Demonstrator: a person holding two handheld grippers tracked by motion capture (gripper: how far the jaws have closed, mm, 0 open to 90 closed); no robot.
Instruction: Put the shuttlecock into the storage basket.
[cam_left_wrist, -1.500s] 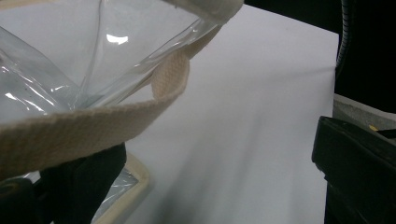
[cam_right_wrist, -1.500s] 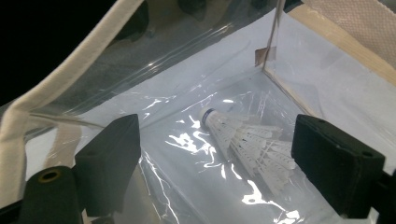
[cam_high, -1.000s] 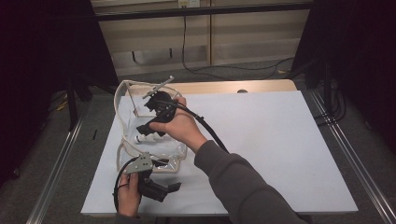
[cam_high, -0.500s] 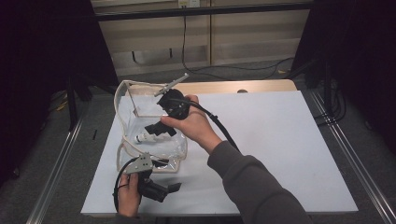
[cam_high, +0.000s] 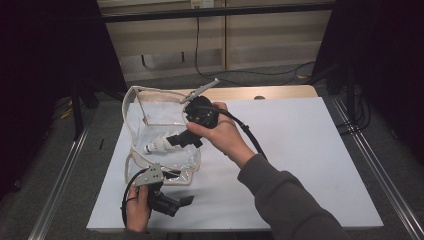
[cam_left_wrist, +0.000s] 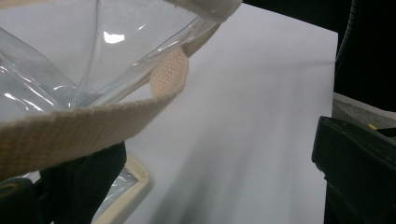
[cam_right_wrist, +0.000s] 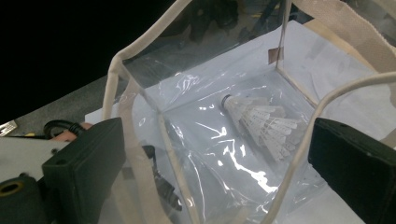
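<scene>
A clear plastic tote bag (cam_high: 160, 127) with beige webbing trim stands open on the white table sheet (cam_high: 310, 160), near its left edge. A white feathered shuttlecock (cam_right_wrist: 261, 122) lies on its side inside the bag, on the clear bottom panel, cork end pointing away from the right gripper's camera; in the high view it shows as a pale shape (cam_high: 159, 144) through the plastic.

The right hand (cam_high: 222, 132) reaches in from the lower right, forearm in a grey sleeve (cam_high: 285, 200) angled across the sheet, wrist bent so the right gripper (cam_high: 181, 140) points down and left into the mouth of the bag. In the right gripper view its two black jaws stand wide apart, released, one on each side of the bag's rim, holding nothing; the shuttlecock lies between and beyond them, not touched.

The left hand (cam_high: 136, 209) rests low at the near edge of the table, holding the left gripper (cam_high: 172, 204) level and pointing right, just in front of the bag's near corner. In the left gripper view a beige strap (cam_left_wrist: 84, 123) of the bag crosses over the left jaw, and the jaws are spread well apart, so the gripper is released.
</scene>
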